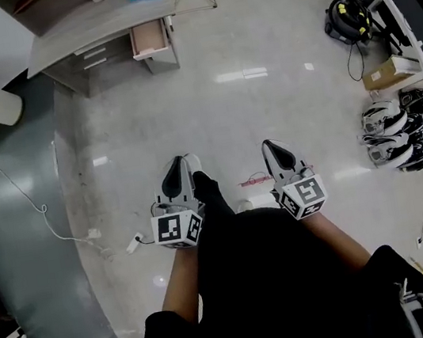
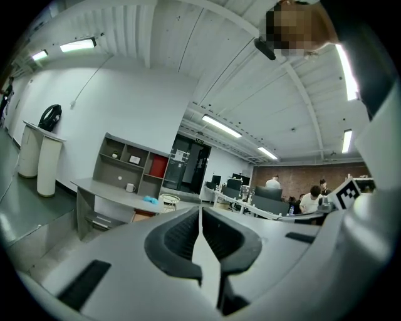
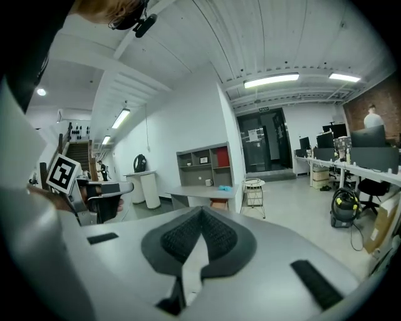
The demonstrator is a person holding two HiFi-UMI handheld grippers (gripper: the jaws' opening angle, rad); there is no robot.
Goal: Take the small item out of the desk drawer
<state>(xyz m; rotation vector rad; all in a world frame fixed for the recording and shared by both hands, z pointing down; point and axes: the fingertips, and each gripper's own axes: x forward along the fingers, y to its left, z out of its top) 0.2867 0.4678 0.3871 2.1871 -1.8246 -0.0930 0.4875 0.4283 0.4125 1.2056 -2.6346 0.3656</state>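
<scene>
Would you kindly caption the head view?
Left tool and right tool, both shut, far from the desk with open drawer.

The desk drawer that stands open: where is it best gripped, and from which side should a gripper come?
On the open drawer, probably the top edge of its front panel, from above on the floor side: it is pulled out toward the person and open upward, so that edge is free. No handle can be made out.

No readable text, labels, brands, numbers or signs anywhere
</scene>
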